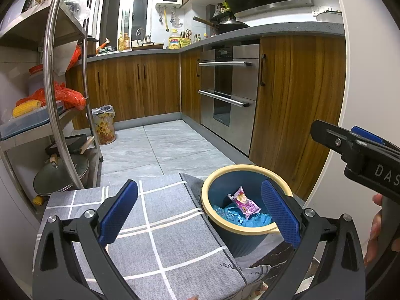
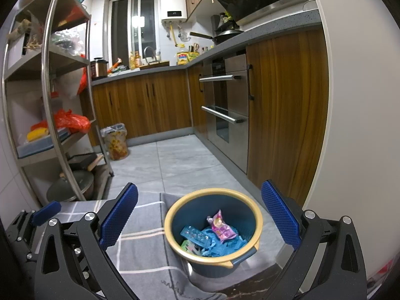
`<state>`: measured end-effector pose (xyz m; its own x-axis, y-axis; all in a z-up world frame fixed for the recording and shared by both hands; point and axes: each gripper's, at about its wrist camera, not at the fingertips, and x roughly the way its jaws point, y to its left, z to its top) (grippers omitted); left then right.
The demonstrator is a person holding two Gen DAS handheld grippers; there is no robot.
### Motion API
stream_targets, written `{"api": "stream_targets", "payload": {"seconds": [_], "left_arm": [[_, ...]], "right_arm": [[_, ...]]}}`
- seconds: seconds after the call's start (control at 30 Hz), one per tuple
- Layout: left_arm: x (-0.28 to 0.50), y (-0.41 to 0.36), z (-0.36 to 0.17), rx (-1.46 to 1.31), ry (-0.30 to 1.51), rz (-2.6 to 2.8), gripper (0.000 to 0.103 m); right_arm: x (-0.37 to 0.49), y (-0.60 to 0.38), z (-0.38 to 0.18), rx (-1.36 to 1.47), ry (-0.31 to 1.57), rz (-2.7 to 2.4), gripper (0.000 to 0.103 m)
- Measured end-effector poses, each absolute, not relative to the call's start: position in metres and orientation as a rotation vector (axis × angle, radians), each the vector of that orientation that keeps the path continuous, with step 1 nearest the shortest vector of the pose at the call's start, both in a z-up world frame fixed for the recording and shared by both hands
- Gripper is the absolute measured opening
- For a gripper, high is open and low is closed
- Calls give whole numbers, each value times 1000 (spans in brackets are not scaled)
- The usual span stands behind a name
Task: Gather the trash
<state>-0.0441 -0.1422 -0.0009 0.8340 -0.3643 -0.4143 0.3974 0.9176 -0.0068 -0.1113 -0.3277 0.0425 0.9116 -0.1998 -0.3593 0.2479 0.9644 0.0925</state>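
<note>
A small blue bin with a yellow rim (image 1: 207,210) (image 2: 172,210) stands on a grey checked cloth (image 1: 160,215) (image 2: 140,247). Inside lie a pink snack wrapper (image 1: 243,201) (image 2: 221,227), a blister pack (image 2: 195,235) and crumpled blue plastic (image 1: 240,218) (image 2: 227,245). My left gripper (image 1: 200,210) is open and empty above the cloth, left of the bin. My right gripper (image 2: 200,215) is open and empty, just above the bin. The right gripper also shows in the left wrist view (image 1: 350,145), above the bin's right side.
A steel shelf rack (image 1: 50,75) (image 2: 50,87) with pots and bags stands at the left. A flowered waste bin (image 1: 103,125) (image 2: 116,142) sits on the tiled floor. Wooden cabinets and an oven (image 1: 228,95) (image 2: 225,105) line the right.
</note>
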Motion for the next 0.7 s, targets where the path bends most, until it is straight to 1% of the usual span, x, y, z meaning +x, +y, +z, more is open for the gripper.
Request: {"api": "stream_targets", "payload": {"seconds": [0.7], "left_arm": [[-45,-141,-1,92,421,-418,97]], "right_arm": [[-111,-329,41,142,357,-237,98]]}}
